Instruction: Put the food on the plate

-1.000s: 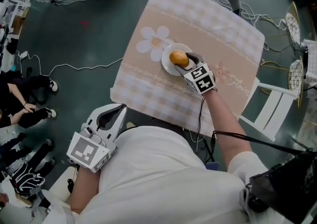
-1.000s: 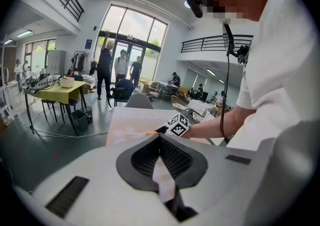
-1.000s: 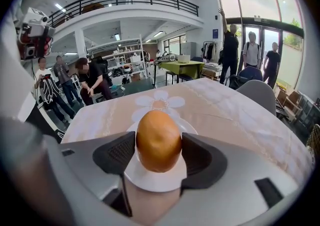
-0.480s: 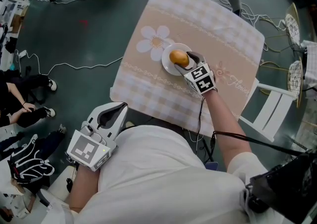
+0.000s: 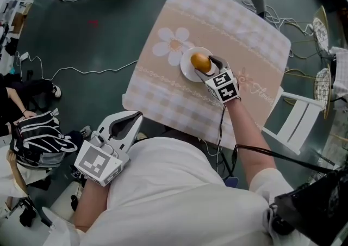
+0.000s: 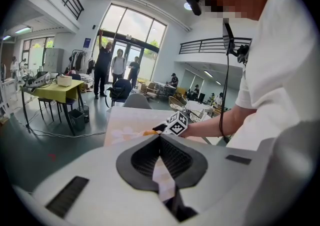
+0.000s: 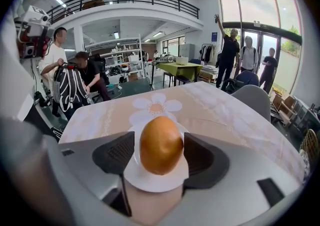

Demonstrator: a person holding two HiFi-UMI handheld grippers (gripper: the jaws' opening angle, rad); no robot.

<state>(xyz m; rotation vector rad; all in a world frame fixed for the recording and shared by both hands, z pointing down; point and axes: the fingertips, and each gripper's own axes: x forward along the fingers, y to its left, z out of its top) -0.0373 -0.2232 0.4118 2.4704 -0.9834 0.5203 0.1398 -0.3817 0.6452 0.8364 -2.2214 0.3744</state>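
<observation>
Right tool (image 5: 209,67): jaws closed on the sides of the food (image 7: 160,144), a golden-brown, egg-shaped piece held upright between the pads. Food sits directly over the plate (image 5: 187,69), a small white round one; whether its underside touches the plate cannot be told. Plate stands near the middle of the surface (image 5: 239,32), which is covered by a beige-and-white checked cloth, just beside a printed white flower (image 5: 173,44). Left tool (image 6: 160,142): jaw tips together, nothing between them, held low off the near left corner of the surface, well apart from the plate. White chair (image 5: 296,122) at the surface's right edge. Cables (image 5: 81,71) lie on the dark floor to the left.
</observation>
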